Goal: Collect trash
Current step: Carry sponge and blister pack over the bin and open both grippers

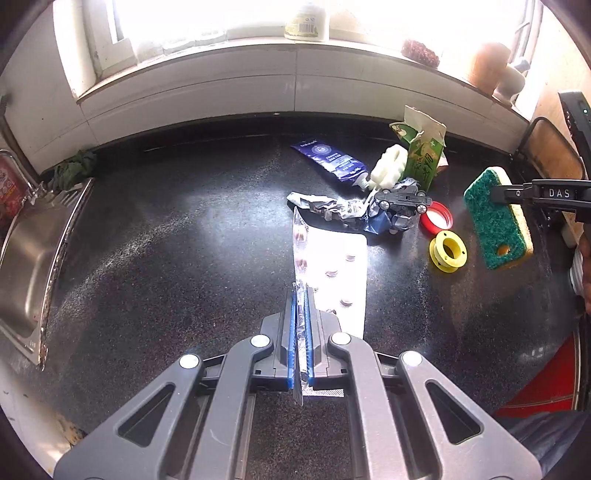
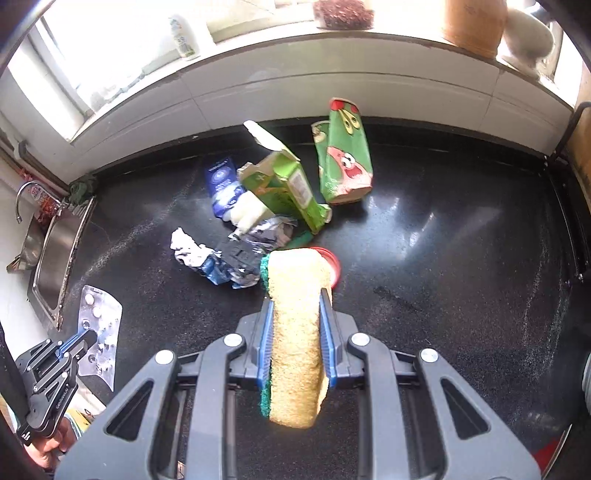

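Observation:
My left gripper is shut on a silver pill blister pack and holds it above the black counter; it also shows in the right wrist view. My right gripper is shut on a yellow sponge with a green scouring side, also seen in the left wrist view. A trash pile lies on the counter: crumpled foil wrappers, a blue tube, a green carton, a green cartoon cup, a red lid, a yellow spool.
A steel sink sits at the left with a green rag by its corner. A windowsill with a bottle and jars runs along the back. A wooden board stands at the right.

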`<state>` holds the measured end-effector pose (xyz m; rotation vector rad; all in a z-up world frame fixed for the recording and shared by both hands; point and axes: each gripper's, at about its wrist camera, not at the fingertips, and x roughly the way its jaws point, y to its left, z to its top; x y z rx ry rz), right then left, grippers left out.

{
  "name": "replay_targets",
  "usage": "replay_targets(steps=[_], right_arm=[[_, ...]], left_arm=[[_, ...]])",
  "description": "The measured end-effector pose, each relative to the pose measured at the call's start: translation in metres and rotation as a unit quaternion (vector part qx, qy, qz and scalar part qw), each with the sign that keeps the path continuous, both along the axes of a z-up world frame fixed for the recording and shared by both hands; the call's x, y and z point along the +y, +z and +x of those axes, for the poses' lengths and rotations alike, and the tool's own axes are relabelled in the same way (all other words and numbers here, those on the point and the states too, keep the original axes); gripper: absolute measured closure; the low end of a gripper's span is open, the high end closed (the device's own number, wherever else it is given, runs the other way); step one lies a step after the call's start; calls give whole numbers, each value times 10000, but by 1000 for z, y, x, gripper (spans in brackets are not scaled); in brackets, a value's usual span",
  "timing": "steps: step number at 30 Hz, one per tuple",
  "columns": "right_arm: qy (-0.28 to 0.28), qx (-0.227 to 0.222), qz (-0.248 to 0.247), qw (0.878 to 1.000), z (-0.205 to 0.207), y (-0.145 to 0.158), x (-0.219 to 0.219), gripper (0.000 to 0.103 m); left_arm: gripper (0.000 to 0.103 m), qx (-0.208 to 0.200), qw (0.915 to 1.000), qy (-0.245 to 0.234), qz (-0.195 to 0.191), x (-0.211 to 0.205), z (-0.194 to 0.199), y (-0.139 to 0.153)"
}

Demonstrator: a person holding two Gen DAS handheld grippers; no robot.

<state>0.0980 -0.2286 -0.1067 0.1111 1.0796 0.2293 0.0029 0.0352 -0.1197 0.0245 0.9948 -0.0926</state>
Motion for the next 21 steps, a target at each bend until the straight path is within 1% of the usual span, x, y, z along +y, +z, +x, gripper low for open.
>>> replay_targets(steps=[3, 6, 10, 13, 14, 15, 18, 21], right_arm=[[536, -191, 79, 9983, -9, 18, 40, 80], [1164, -252, 208, 9927, -18, 27, 89, 80], [2156, -266, 330, 9756, -40, 32, 168, 80], [2880, -126, 400, 9567, -64, 26, 228, 80], [3116, -82, 414, 9493, -74, 23, 247, 80], [3390, -17, 433, 9398, -86, 19, 269, 80], [4081, 183, 472, 9115, -122, 4, 323, 80], [4718, 389, 423, 8798, -161, -17, 374, 80]], left_arm=[[100, -119, 9994, 321, -34, 19, -14, 15], [100, -239, 9970, 731, -56, 44, -36, 29], [100, -343, 9885, 1471, -56, 88, -81, 42], [100, -380, 9773, 2085, 66, 121, -122, 45], [100, -403, 9720, 2313, 83, 132, -138, 45], [100, -412, 9665, 2531, 95, 143, -154, 44], [100, -257, 9499, 3114, 120, 171, -199, 34], [100, -18, 9303, 3668, 28, 196, -245, 14]])
